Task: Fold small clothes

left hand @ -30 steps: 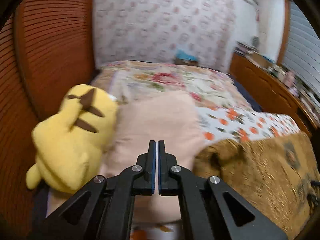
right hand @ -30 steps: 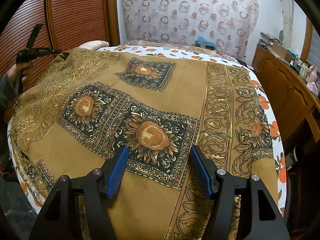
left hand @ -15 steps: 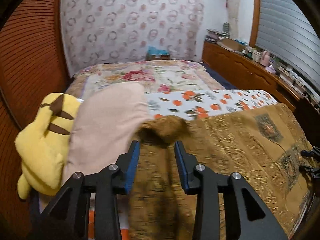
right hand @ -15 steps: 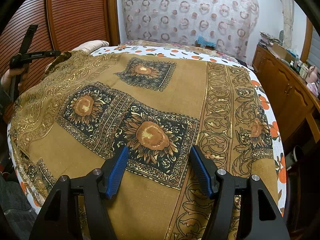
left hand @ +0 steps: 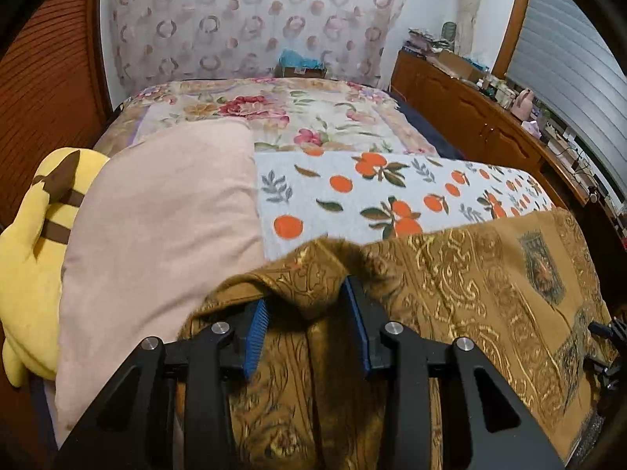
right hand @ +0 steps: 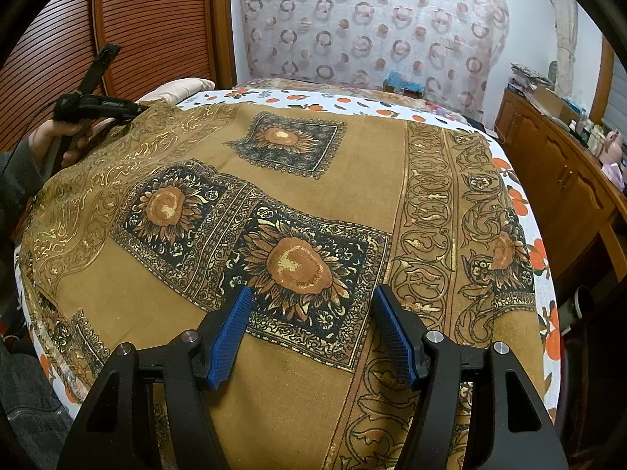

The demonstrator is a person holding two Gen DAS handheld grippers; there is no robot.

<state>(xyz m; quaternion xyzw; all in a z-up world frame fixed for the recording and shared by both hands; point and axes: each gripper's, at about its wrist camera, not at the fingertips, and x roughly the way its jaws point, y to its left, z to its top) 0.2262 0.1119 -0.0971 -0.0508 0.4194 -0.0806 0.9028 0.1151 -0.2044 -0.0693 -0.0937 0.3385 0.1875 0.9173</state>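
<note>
A brown cloth (right hand: 274,180) with gold scrollwork and sunflower squares lies spread over the bed. In the left wrist view its raised far corner (left hand: 313,262) is bunched between the jaws of my left gripper (left hand: 305,291). The jaws stand apart and the blue pads (left hand: 254,337) show bare along their length. The right wrist view shows that same gripper (right hand: 98,103) in a hand (right hand: 55,137) at the cloth's far left corner. My right gripper (right hand: 312,289) hangs open over the near sunflower square with nothing between its fingers.
A pink pillow (left hand: 156,227) and a yellow plush toy (left hand: 35,243) lie left of the cloth's corner. An orange-print sheet (left hand: 392,196) and a floral blanket (left hand: 274,113) cover the bed beyond. A wooden cabinet (left hand: 490,125) runs along the right; louvred wooden doors (right hand: 156,19) stand on the left.
My left gripper went from shut to open and moved down and rightward off the pillow onto the cloth's corner, which now sits between its jaws. The right gripper has not moved.
</note>
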